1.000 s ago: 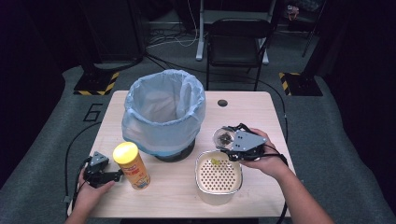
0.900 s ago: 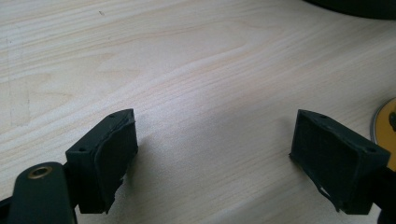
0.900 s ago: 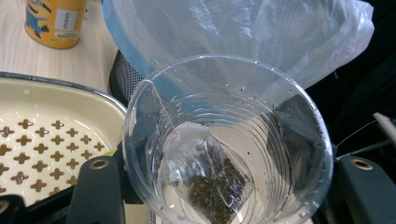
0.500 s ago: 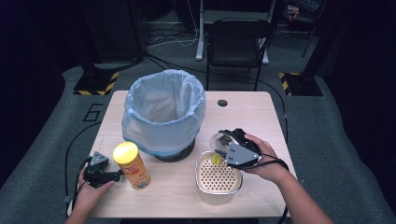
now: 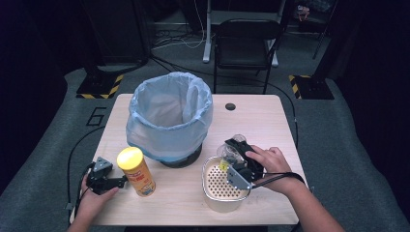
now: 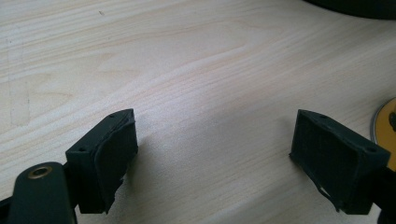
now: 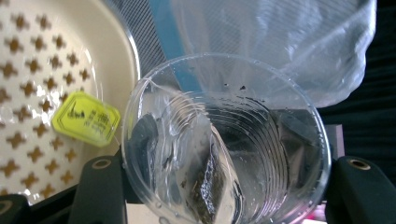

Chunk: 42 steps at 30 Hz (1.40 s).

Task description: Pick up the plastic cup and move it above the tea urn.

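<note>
The right tool [image 5: 231, 155] is clamped on a clear plastic cup [image 7: 226, 140], one jaw at each side of its wall, and holds it tipped over the near rim of the cream perforated strainer basket [image 5: 212, 193] — seemingly so that whatever is in the cup falls onto the holes rather than onto the surface [image 5: 261, 121]. Inside the cup a wet tea bag [image 7: 205, 182] clings to the wall, while its yellow paper tag [image 7: 86, 119] already hangs out over the strainer's patterned floor; the bag looks stuck and may need a steeper tilt or a shake to follow. Just behind stands the bin lined with a pale blue bag [image 5: 169, 116], close enough that the drained rubbish could go there next. The left tool [image 6: 224, 154] rests low on the wood with its jaws wide and nothing between them, just beside the yellow-lidded canister [image 5: 136, 170], as if waiting its turn — it touches nothing.
</note>
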Available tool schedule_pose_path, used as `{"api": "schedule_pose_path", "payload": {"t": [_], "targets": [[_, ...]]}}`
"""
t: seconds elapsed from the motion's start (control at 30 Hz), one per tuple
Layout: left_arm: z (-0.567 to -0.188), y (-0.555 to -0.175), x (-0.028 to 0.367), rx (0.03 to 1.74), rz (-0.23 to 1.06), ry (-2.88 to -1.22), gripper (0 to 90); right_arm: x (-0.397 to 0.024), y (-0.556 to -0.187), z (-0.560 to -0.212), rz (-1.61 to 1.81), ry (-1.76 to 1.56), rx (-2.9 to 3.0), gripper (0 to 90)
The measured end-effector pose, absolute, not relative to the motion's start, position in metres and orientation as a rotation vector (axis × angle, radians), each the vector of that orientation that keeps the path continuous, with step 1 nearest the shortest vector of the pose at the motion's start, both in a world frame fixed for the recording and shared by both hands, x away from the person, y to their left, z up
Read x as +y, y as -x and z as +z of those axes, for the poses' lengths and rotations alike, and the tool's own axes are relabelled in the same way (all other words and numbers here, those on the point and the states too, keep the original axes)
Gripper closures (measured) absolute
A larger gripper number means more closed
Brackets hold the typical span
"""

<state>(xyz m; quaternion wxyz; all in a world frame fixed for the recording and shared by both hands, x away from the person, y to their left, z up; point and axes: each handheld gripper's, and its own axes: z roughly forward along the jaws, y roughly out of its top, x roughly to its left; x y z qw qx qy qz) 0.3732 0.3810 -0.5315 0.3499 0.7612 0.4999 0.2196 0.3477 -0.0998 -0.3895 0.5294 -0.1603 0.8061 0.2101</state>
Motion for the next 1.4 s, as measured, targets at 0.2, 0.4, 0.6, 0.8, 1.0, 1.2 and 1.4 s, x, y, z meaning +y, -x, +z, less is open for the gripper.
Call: {"api": "schedule_pose_path", "payload": {"t": [0.2, 0.4, 0.6, 0.8, 1.0, 1.2, 1.4], "targets": [[-0.532, -0.373, 0.381, 1.295, 0.569, -1.972, 14.3, -0.095, -0.34, -0.402, 0.292, 0.529, 1.785, 37.9], [-0.532, -0.373, 0.381, 1.295, 0.569, -1.971, 14.3, -0.094, -0.334, -0.414, 0.135, 0.652, 1.643, 38.1], [-0.532, -0.373, 0.381, 1.295, 0.569, -1.972, 14.3, -0.092, -0.329, -0.418, 0.008, 0.764, 1.49, 38.0], [-0.532, -0.373, 0.381, 1.295, 0.569, -1.972, 14.3, -0.092, -0.326, -0.416, -0.01, 0.793, 1.532, 37.7], [-0.532, -0.373, 0.381, 1.295, 0.569, -1.972, 14.3, -0.092, -0.326, -0.418, 0.008, 0.775, 1.56, 37.4], [-0.532, -0.373, 0.381, 1.295, 0.569, -1.972, 14.3, -0.091, -0.323, -0.415, 0.084, 0.719, 1.56, 37.2], [-0.532, -0.373, 0.381, 1.295, 0.569, -1.971, 14.3, -0.092, -0.323, -0.414, 0.113, 0.715, 1.588, 36.9]]}}
